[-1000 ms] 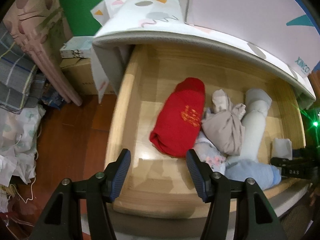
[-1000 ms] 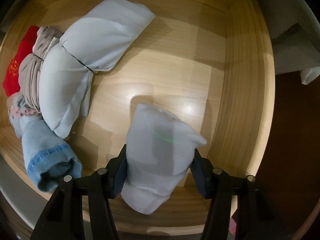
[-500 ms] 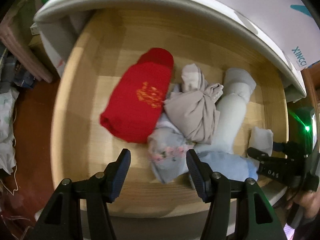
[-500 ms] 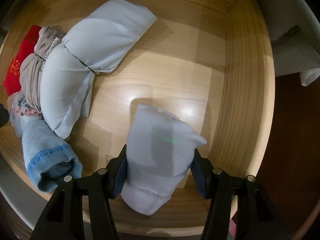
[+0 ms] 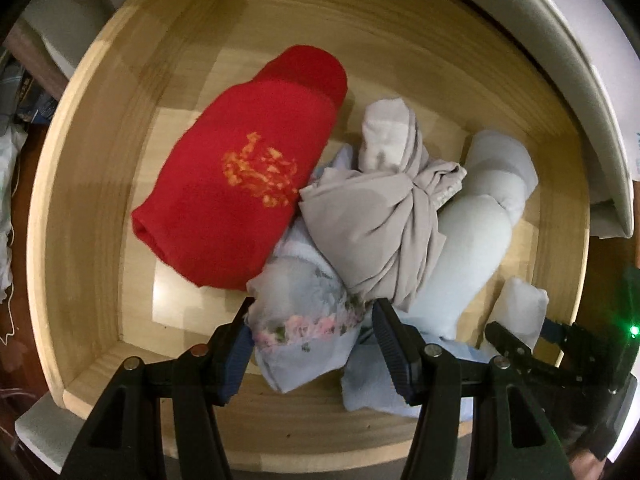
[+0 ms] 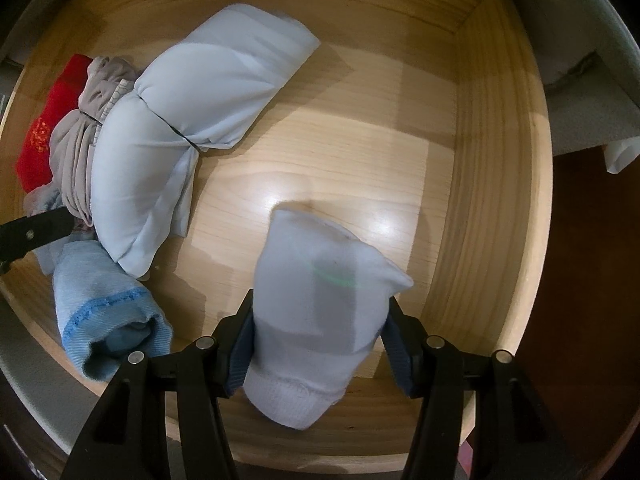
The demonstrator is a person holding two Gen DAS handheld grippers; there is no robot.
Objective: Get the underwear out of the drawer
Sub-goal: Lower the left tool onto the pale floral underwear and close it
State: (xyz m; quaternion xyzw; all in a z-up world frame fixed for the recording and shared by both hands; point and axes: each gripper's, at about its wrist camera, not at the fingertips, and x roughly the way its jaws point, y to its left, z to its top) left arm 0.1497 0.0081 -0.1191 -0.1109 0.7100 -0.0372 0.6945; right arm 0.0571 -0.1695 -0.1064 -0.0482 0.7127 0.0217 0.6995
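Between the fingers of your right gripper [image 6: 320,344] sits a white rolled bundle [image 6: 320,320], pinched at both sides and seemingly just off the drawer [image 6: 496,184] floor, so one piece looks on its way out. Your left gripper [image 5: 312,344] stands half open around a pale floral-trimmed roll [image 5: 308,320]; its pads flank the cloth (whether they press it, I cannot tell). Most of the job remains, I judge: beyond the left gripper lie a red roll [image 5: 248,188] with a gold print, a knotted beige bundle [image 5: 380,220] and a long pale-blue roll [image 5: 472,240], all soft and crowded together, touching.
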